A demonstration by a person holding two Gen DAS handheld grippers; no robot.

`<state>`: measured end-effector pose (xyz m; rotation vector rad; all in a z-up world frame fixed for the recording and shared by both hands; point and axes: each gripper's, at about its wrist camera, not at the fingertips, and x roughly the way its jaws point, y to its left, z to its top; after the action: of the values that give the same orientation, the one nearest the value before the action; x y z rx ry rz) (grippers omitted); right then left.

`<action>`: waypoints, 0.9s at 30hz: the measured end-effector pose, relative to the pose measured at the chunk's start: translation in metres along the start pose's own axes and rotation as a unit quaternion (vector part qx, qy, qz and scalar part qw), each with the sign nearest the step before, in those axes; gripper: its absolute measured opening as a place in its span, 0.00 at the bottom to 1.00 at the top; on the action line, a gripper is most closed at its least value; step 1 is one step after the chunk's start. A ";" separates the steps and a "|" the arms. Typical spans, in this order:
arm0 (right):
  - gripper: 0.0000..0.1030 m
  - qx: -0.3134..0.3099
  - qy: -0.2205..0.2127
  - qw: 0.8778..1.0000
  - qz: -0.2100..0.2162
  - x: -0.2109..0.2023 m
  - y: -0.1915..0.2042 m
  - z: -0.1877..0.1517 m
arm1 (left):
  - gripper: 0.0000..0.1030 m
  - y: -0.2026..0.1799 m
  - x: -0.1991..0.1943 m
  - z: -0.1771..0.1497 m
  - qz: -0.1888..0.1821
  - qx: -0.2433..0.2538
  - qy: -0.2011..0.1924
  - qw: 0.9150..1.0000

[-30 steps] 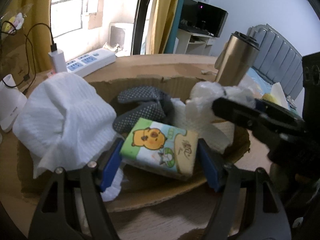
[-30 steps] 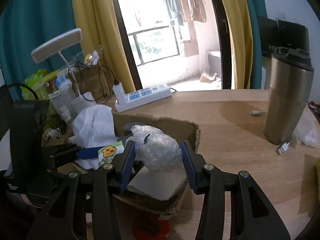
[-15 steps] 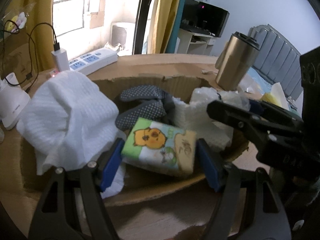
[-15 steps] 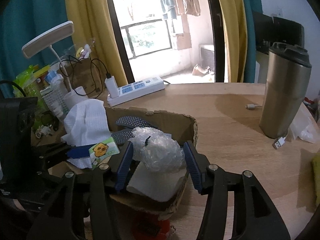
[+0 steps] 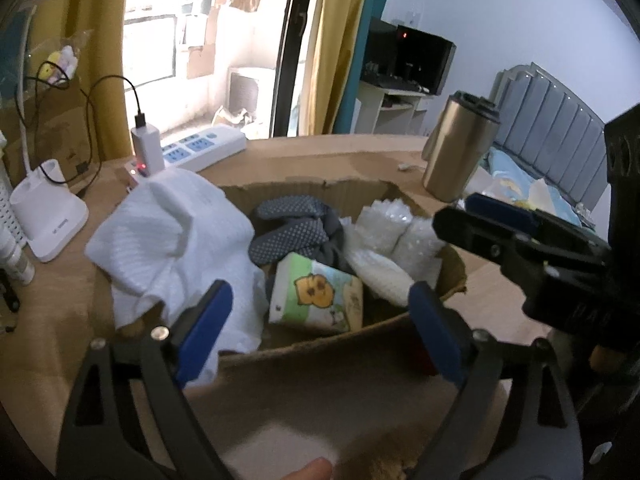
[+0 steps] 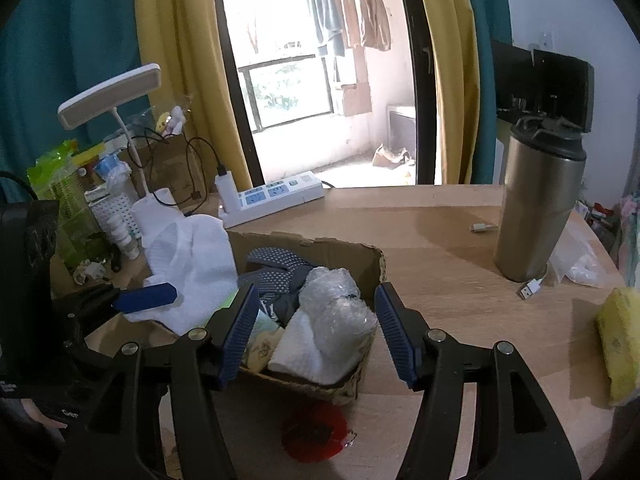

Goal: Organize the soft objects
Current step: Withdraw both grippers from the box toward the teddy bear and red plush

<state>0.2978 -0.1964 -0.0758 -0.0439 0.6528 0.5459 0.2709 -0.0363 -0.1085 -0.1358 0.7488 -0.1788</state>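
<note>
- The cardboard box (image 5: 320,354) sits on the wooden surface (image 6: 440,248), and all of the soft things seen here lie inside it.
- The left claw (image 5: 320,328) hovers over the near rim of the box; its jaws are opening, and nothing is pressed between its 2 blue pads (image 5: 202,326).
- The tissue pack (image 5: 316,294), printed with a yellow cartoon animal, lies in the box just beyond the left claw, free of both pads.
- The white towel (image 5: 176,236) is heaped over the left wall of the box, partly spilling outside it.
- The dotted grey socks (image 5: 292,226) lie toward the back of the box, beside the towel.
- The right claw (image 6: 316,332) hangs above the right end of the box; its jaws are opening, with the bubble wrap bundle (image 6: 336,304) in the gap but touched by neither pad.
- The bubble wrap bundle rests on a folded white cloth (image 6: 304,354) in the box's right corner.
- A steel tumbler (image 6: 538,204) stands upright on the surface, well apart from the box, with a USB plug (image 6: 530,289) near its base.
- A white power strip (image 6: 276,196) lies behind the box.
- A yellow sponge (image 6: 618,340) rests at the right edge of the surface.
</note>
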 end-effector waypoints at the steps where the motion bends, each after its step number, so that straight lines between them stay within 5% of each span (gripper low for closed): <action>1: 0.62 0.000 -0.001 1.000 0.000 -0.002 0.000 0.000 | 0.89 0.000 -0.003 -0.001 0.000 0.000 -0.002 1.000; 27: 0.62 0.000 -0.034 0.999 -0.016 -0.074 0.020 -0.025 | 0.90 -0.016 -0.073 -0.024 0.003 0.014 -0.046 0.999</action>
<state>0.2249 -0.2191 -0.0495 -0.0362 0.5853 0.5140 0.2000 -0.0376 -0.0741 -0.1156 0.6539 -0.1763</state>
